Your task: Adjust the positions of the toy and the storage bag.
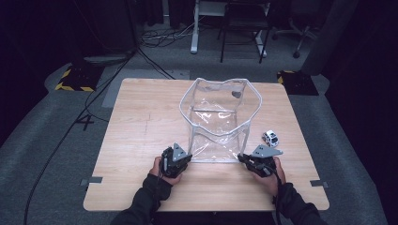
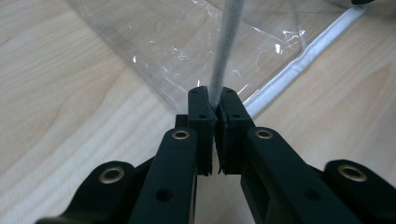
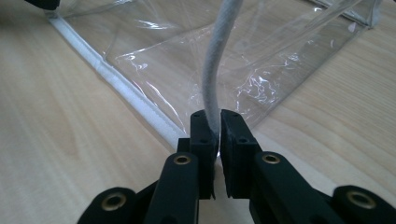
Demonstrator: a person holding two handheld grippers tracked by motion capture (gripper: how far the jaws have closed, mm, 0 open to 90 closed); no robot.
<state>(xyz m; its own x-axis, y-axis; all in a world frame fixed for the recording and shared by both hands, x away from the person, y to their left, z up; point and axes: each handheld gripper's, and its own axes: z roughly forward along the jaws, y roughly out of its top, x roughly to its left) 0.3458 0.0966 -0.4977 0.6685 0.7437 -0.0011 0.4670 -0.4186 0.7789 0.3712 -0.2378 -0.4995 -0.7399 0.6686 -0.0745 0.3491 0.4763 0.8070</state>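
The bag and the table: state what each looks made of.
Clear bag: soft glossy plastic, seemingly vinyl; it creases, glints and shows the wood through it. Its white edging looks like woven fabric. Table: pale wood or wood-look laminate, matte, with visible grain.

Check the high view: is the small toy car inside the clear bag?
No, the toy car sits on the bare table just outside the clear bag, to its right, near the right gripper.

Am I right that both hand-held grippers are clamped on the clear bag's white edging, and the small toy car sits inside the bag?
Not quite: the toy car sits on the table outside the clear bag, near the right hand-held gripper, as the high view shows. Both hand-held grippers, including the left, are clamped on the white edging.
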